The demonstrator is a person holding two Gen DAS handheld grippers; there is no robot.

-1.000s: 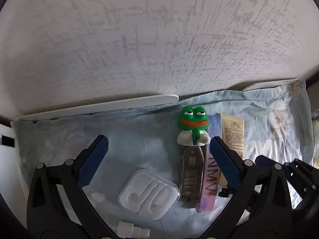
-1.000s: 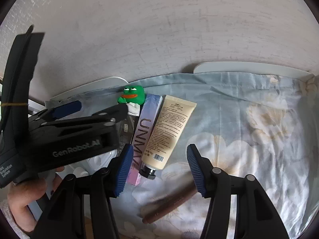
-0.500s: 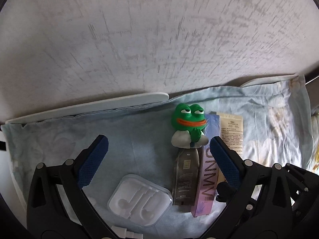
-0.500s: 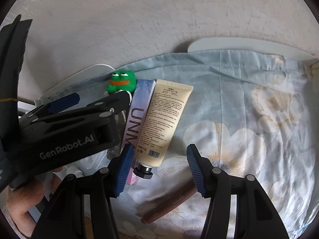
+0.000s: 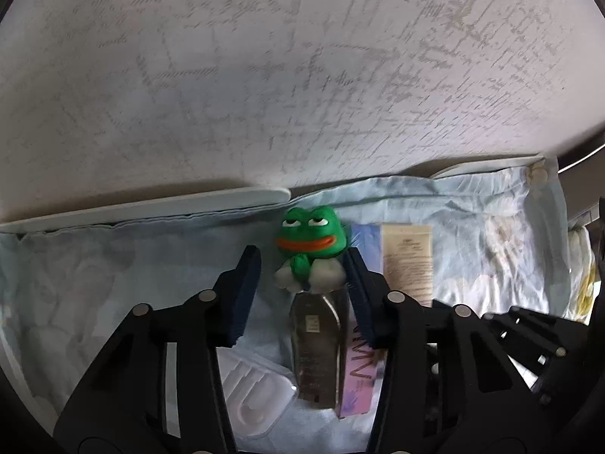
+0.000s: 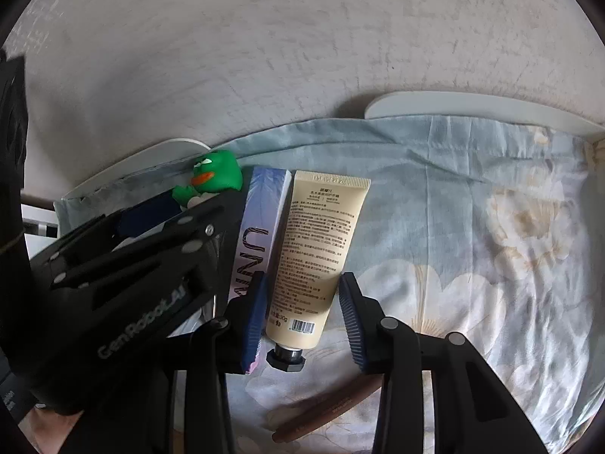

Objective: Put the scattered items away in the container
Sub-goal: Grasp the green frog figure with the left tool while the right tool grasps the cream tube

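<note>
left gripper [image 5: 300, 295]: jaws have just been closing, now narrowed around the green frog figure [image 5: 312, 247] and the dark bottle [image 5: 315, 344] it tops; the right pad looks against the frog's white base, the left pad stands clear, so no grip yet.
right gripper [image 6: 300, 317]: jaws have just been closing, straddling the cap end of the cream tube [image 6: 315, 261]; a gap shows at both pads, not clamped.
long axes: tube, bottle and purple UNNY box [image 6: 259, 234] lie parallel, running from the tongs toward the far edge of the bed; both pairs of tongs cross them squarely.
nearer hand: left for the frog bottle, right for the tube.
in the way: the box is wedged between the 2 targets, touching the tube; the 2 grippers crowd each other.
others: clear earphone case [image 5: 257, 393] left of the bottle; brown pen [image 6: 329, 412] below the tube, on the floral sheet [image 6: 491, 227].
container: not in view.
</note>
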